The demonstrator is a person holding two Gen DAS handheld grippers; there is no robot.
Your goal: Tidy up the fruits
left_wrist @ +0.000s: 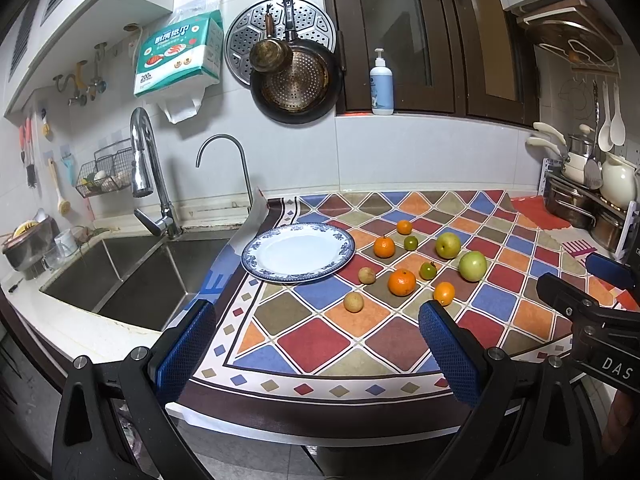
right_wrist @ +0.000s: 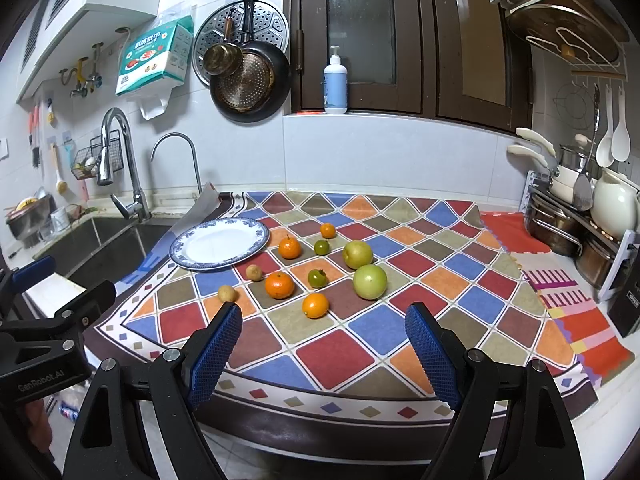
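A kitchen surface (right_wrist: pixel 400 344) under a diamond-patterned multicoloured cloth carried a blue-rimmed white plate (right_wrist: pixel 219 244) near the steel sink (left_wrist: pixel 132 276), with loose oranges and green fruits (right_wrist: pixel 370 282) just right of it. Both grippers (left_wrist: pixel 316 344) (right_wrist: pixel 322 350) hung off the near edge, fingers spread, empty.

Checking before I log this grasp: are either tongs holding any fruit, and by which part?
Nothing is held. Left tongs and right tongs are both open, short of the fruit.
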